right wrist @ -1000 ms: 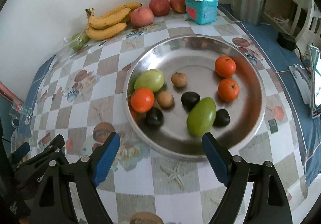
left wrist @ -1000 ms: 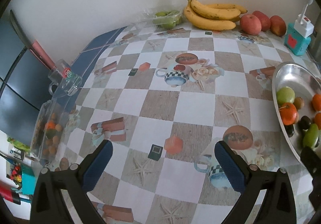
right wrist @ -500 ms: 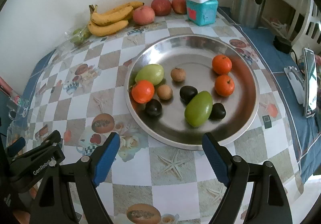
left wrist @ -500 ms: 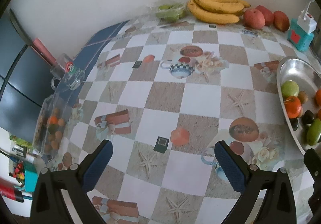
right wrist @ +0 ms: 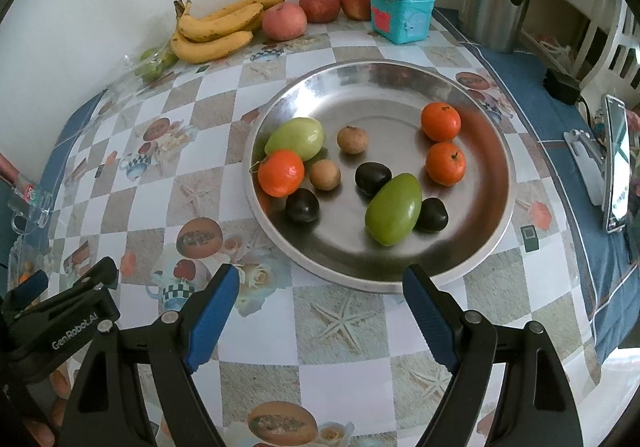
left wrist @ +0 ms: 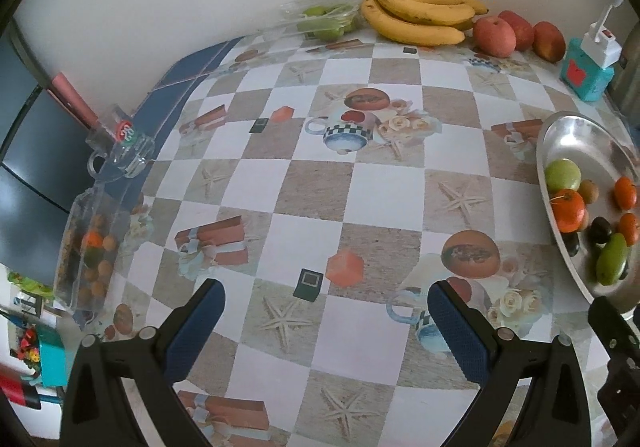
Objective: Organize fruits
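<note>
Nothing moved; round shiny metal plate (right wrist: 496, 231) holds smooth fruit; both jaws released, empty.

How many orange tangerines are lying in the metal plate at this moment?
3: one tangerine at the plate's left side beside a green fruit, two close together at its right.

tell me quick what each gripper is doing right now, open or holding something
left gripper: open, empty, above the checked tablecloth.
right gripper: open, empty, just short of the metal plate of fruit.
</note>
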Demonstrator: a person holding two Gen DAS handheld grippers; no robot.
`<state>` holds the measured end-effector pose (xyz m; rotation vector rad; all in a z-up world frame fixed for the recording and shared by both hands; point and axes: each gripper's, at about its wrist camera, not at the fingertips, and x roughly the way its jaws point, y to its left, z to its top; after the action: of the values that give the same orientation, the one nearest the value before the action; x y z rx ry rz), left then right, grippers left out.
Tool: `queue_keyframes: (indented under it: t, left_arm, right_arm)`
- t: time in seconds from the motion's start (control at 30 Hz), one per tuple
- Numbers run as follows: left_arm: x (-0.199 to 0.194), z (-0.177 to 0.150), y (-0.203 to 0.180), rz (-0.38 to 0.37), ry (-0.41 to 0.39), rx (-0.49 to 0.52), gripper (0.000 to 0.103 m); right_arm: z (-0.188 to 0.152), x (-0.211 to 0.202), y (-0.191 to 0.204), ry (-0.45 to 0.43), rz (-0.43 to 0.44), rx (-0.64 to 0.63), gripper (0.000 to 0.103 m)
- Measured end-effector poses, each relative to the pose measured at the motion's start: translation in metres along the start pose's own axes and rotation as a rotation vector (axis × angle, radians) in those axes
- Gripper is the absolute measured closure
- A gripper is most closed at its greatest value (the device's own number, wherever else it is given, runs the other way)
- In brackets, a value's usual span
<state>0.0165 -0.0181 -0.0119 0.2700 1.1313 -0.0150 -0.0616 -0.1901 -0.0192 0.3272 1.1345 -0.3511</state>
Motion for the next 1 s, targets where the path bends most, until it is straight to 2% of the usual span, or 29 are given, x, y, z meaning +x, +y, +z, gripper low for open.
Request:
queue_keyframes:
  t: [0.43, 1.0]
  left_arm:
    - [-0.0032, 0.0008, 0.0016, -0.031, -0.003, -0.013, 0.000]
    - [-0.0019, -0.0004, 0.0007, -0.027, -0.001, -0.013, 0.000]
  right_arm:
    - [0.0001, 0.0017, -0.0010, 0.015, -0.008, 0.002, 0.018]
    - [-0.0006, 0.0033, -0.0028, 0.026, -0.010, 0.006, 0.018]
